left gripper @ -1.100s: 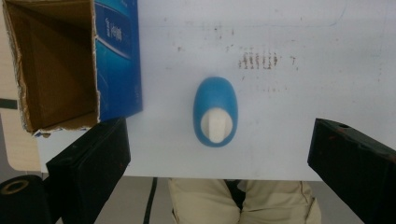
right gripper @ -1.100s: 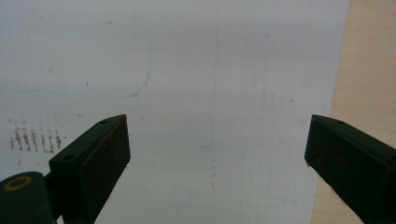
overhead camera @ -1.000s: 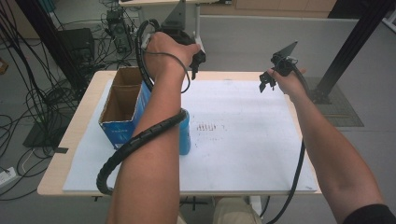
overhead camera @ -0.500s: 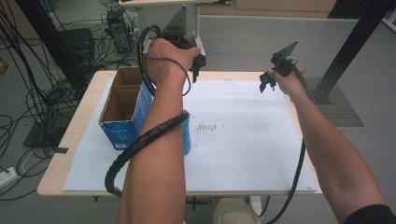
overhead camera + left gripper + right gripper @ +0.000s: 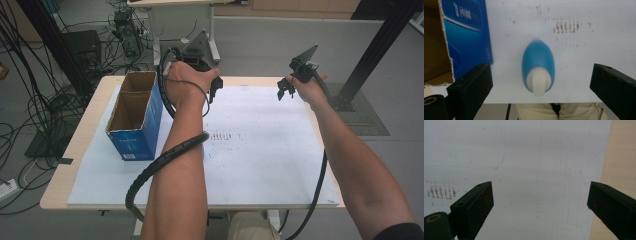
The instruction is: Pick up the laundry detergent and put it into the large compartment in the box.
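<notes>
Both arms outstretched, left gripper (image 5: pixel 214 89) and right gripper (image 5: pixel 285 90) raised, jaws spread wide.

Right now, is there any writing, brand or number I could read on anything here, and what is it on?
Blue cardboard box, high view: a small white label low on its near face, too small to read.
Same box, left gripper view: white lettering on a dark blue band, cut off and blurred, not readable.
White sheet on the table: rows of brown marks, smudges rather than letters.
Blue and white object: no text visible.
</notes>
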`<state>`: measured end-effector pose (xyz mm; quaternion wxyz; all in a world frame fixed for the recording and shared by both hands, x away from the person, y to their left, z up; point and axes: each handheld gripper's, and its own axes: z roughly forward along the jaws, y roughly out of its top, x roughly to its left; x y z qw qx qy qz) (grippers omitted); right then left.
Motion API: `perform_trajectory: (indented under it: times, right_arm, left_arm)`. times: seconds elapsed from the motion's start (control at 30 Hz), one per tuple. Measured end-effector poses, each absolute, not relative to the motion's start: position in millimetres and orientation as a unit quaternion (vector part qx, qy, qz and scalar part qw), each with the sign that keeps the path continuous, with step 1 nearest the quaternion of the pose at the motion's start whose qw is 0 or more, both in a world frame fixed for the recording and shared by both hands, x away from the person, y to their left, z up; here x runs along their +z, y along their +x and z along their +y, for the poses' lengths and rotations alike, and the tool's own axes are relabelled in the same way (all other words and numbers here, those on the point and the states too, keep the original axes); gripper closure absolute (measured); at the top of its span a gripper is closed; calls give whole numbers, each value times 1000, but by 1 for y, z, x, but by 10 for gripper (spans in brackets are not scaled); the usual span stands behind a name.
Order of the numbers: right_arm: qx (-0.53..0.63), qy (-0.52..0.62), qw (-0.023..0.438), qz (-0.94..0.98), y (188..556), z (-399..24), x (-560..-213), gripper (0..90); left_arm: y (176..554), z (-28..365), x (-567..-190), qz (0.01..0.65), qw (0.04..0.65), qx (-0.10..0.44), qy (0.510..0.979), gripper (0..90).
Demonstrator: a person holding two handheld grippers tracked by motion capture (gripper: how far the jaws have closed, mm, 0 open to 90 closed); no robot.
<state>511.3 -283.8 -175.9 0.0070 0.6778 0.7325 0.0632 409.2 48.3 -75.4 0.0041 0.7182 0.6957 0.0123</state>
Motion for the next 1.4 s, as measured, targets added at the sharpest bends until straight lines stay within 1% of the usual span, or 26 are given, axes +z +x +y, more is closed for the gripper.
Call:
perform_trajectory:
  times: [0.23, 0.77, 1.1, 1.4]
  right_arm:
    - [62, 680, 5, 731, 511, -286, -179, 67]
    - [64, 678, 6, 732, 509, -285, -179, 67]
    - [64, 676, 6, 734, 509, -283, -180, 67]
    - [64, 676, 4, 734, 509, -283, -181, 67]
  left_arm:
    - [412, 51, -99, 700, -9, -2, 714, 49]
    - [405, 55, -140, 707, -9, -18, 707, 49]
    - [401, 51, -157, 702, -7, -22, 712, 51]
    - [400, 50, -162, 704, -8, -24, 710, 51]
